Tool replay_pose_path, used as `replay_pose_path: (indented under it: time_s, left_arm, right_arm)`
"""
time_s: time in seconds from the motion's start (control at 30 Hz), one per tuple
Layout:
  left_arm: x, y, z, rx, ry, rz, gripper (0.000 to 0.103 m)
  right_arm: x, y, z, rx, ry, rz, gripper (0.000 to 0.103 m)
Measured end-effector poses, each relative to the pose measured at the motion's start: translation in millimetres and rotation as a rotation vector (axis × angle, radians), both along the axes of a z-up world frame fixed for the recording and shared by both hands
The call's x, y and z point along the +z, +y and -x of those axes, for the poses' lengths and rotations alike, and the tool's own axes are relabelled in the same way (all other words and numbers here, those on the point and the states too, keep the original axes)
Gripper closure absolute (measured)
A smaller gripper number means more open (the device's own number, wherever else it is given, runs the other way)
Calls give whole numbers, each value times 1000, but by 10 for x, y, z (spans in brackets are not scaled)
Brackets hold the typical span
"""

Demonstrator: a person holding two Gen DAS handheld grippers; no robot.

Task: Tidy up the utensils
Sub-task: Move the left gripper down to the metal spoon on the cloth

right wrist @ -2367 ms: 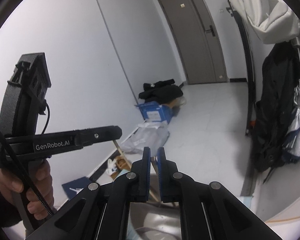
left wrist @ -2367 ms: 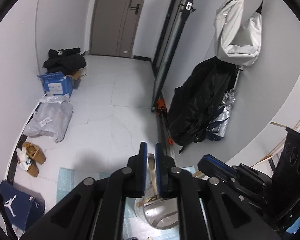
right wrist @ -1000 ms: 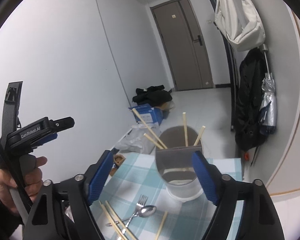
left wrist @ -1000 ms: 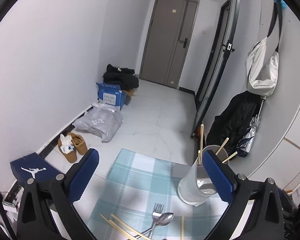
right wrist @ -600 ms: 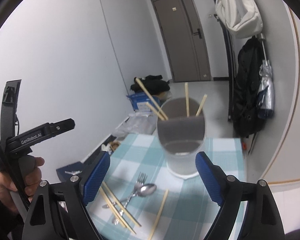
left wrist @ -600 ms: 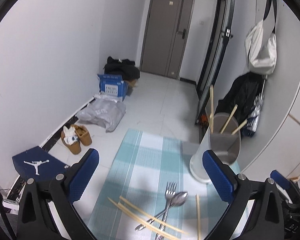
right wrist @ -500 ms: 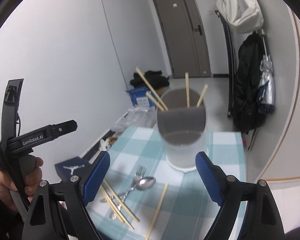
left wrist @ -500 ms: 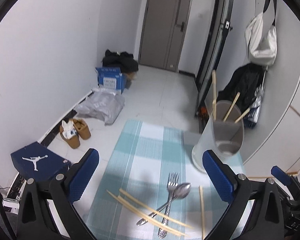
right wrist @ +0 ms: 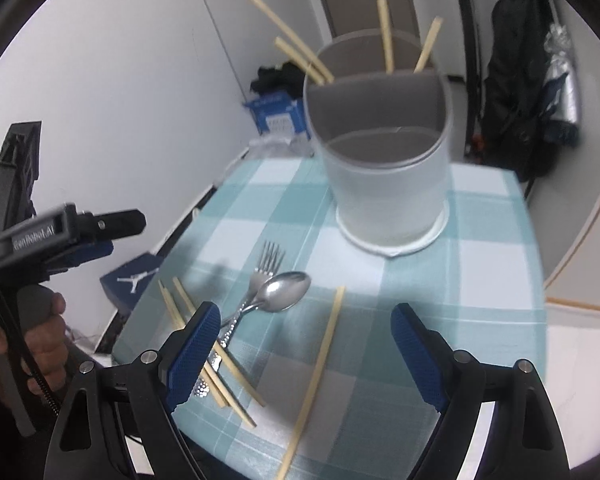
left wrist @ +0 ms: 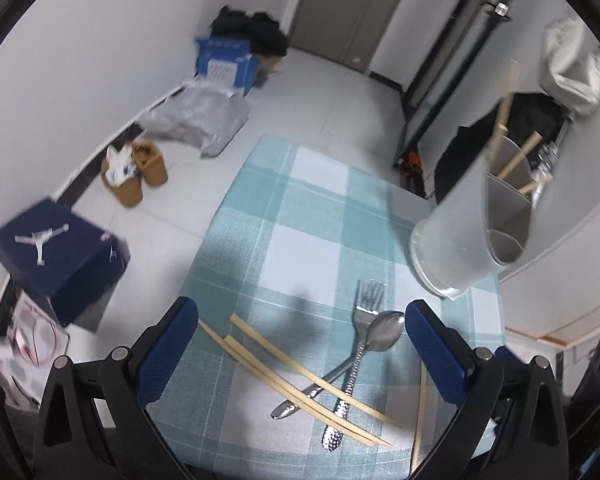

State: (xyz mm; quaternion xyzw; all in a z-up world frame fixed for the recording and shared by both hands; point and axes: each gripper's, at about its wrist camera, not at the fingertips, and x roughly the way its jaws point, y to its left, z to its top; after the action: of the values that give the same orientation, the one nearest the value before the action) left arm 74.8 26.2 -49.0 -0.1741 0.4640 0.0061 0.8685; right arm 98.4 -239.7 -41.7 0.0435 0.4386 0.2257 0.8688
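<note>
Roughly half is done: the holder [right wrist: 384,160], upper middle of the right view, already has maybe five chopsticks [right wrist: 385,32] stuck in. Loose chopsticks [left wrist: 300,376], fork [left wrist: 360,344] and spoon [left wrist: 380,332] are left lower-centre. Both the left gripper [left wrist: 300,356] and right gripper [right wrist: 304,352] are spread wide, nothing held.

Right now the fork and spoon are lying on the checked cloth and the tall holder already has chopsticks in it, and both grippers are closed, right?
Nearly. In both wrist views the left gripper and right gripper are open and empty. The fork, spoon, checked cloth and holder with chopsticks are as you say.
</note>
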Motion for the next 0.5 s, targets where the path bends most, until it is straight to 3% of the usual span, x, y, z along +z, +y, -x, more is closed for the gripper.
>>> replay_pose_path:
  time_s: [0.2, 0.33, 0.5]
  left_arm:
    - [-31, 214, -61, 66, 22, 65, 1]
    - [-73, 276, -96, 82, 34, 71, 1]
    - [-141, 361, -125, 95, 64, 111, 1]
  right_arm:
    - [-176, 293, -315, 42, 41, -39, 24]
    - [-383, 427, -602, 61, 106, -115, 40]
    - [-502, 575, -758, 104, 107, -110, 47]
